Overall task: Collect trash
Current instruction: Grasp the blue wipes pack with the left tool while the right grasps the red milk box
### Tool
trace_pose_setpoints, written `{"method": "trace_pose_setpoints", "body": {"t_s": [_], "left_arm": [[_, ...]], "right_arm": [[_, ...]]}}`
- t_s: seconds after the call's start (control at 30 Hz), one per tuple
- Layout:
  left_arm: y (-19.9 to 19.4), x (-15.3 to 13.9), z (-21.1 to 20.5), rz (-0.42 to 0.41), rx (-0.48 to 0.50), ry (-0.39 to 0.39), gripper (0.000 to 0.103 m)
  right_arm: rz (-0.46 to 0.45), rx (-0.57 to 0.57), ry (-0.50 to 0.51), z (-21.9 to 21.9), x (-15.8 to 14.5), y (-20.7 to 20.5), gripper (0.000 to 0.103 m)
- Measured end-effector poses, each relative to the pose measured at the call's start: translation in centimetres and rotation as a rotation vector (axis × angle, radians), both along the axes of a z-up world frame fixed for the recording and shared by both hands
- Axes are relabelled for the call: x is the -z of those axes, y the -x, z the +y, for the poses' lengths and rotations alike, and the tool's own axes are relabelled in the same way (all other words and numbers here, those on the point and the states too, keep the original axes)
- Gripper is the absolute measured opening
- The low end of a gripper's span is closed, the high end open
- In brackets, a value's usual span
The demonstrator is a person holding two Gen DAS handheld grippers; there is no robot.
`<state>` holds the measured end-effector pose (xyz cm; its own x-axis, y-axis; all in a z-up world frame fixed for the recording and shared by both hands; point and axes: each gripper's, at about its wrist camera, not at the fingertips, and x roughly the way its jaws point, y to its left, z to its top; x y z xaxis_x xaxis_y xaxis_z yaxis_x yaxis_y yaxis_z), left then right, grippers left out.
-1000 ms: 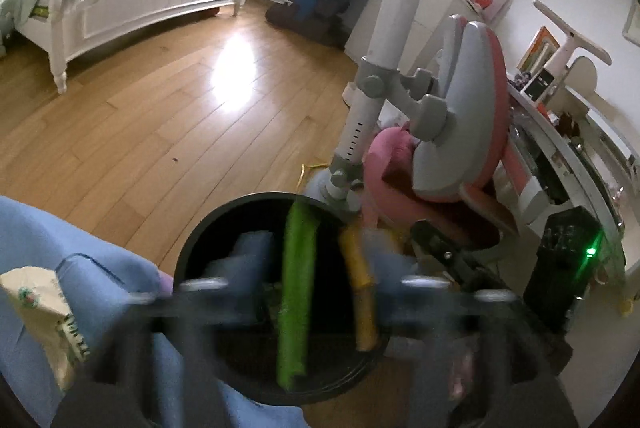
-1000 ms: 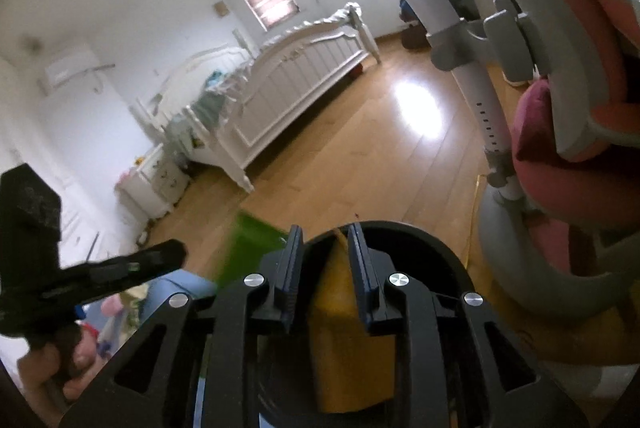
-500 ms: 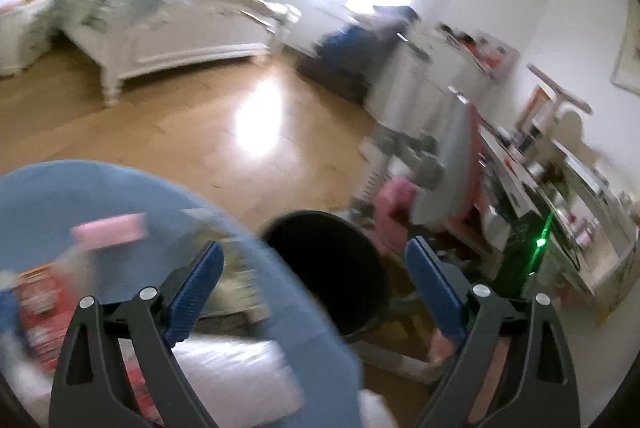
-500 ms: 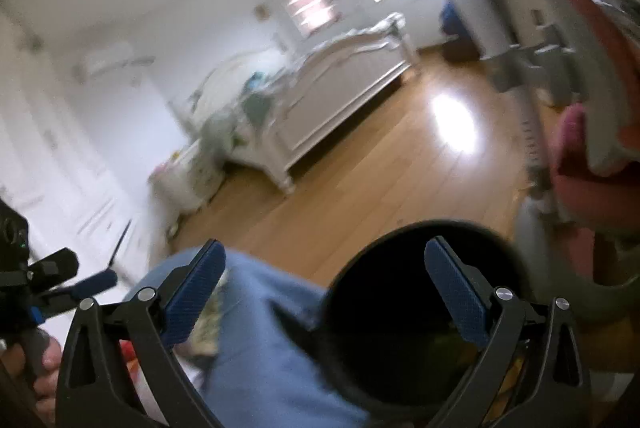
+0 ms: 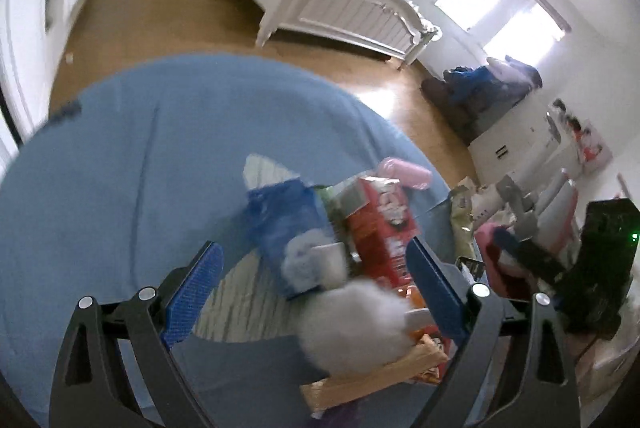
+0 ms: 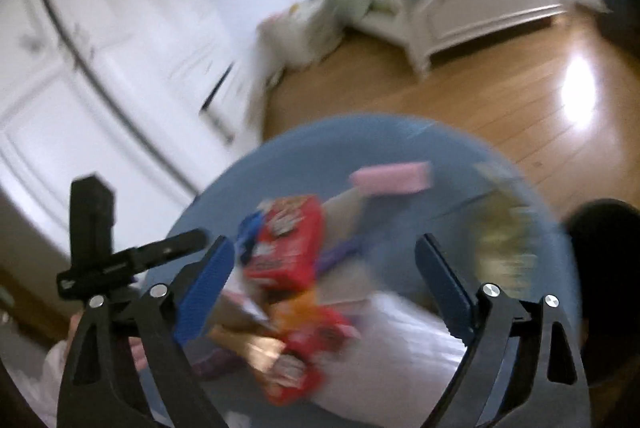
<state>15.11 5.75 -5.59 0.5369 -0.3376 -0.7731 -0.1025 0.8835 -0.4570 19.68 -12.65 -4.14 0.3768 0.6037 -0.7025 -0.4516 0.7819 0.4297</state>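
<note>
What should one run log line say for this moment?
left gripper: open, empty | right gripper: open, empty, jaws just closing slightly | trash pile on blue table

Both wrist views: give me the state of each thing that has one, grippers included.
Left gripper: open, nothing between the pads.
Right gripper: open, jaws just closing a little, holding nothing.
Red box: lying on the blue table among other wrappers.
Pink pack: lying flat, apart from the pile.
White wad: loose on the pile, blurred.
Black bin: on the floor beside the table, contents hidden.
</note>
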Motion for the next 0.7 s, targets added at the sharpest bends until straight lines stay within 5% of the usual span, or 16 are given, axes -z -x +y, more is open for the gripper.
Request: {"method": "trace_pose_setpoints", "body": {"t_s": [0.17, 0.23, 0.47, 0.6, 0.7], "left_arm": [[0.3, 0.8, 1.1, 0.008, -0.022, 0.031, 0.091], [0.6, 0.8, 1.4, 0.006, -0.016, 0.035, 0.091], [-1.0, 1.9, -0.3, 0.010, 0.054, -0.006, 0.091], [-2.2, 2.8, -0.5, 0.022, 0.051, -0.078, 0.053], [-2.0, 2.9, 0.7, 0.012, 0.020, -0.043, 0.050]], "right_arm": [[0.063, -0.062, 0.200, 7.0, 3.1, -1.1, 0.078], [0.061, -0.044, 0.275, 7.8, 3.9, -1.6, 0.052], [0.044, 0.057, 0.045, 3.2, 2.5, -0.7, 0.052], [-0.004, 0.086, -0.007, 0.9, 1.4, 0.8, 0.052], [-0.019, 0.090, -0.043, -0.2, 1.0, 1.6, 0.052]]}}
